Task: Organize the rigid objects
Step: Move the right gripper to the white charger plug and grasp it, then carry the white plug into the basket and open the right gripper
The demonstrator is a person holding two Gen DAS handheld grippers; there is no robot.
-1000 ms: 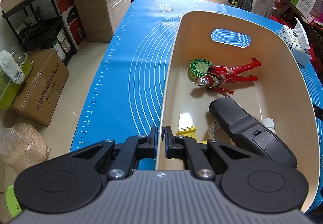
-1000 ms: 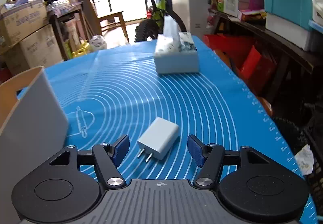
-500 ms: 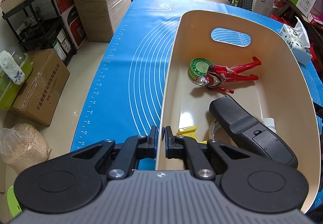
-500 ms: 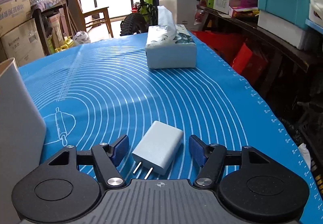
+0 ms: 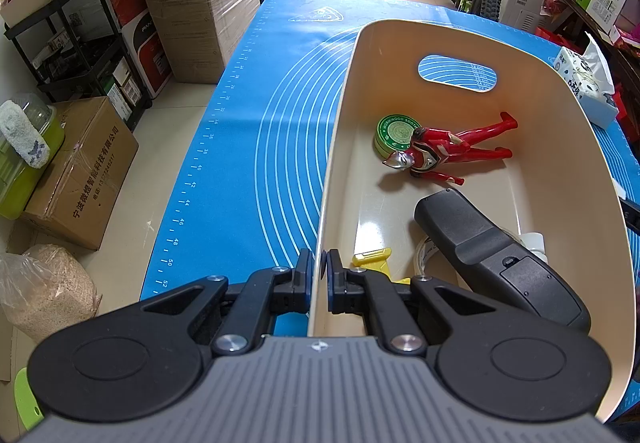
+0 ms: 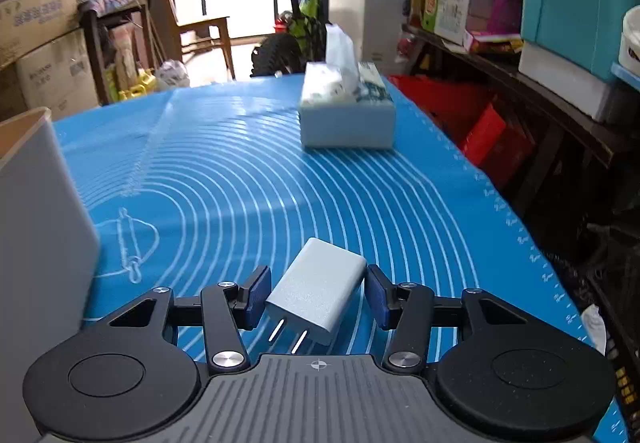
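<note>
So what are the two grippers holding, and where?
The left hand-held gripper pinches the bin by its near rim. The right hand-held gripper is closing around the charger, sides not yet gripped.

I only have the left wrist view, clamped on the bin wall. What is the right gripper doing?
Observer: The right gripper straddles a white wall charger lying on the blue mat; its jaws are closing, pads not yet pressing.
Operator: Which way do the prongs face?
Observer: The prongs point back toward the gripper body.
Operator: Anything near it?
Observer: The bin's outer wall stands to its left; a tissue box sits far ahead.
</note>
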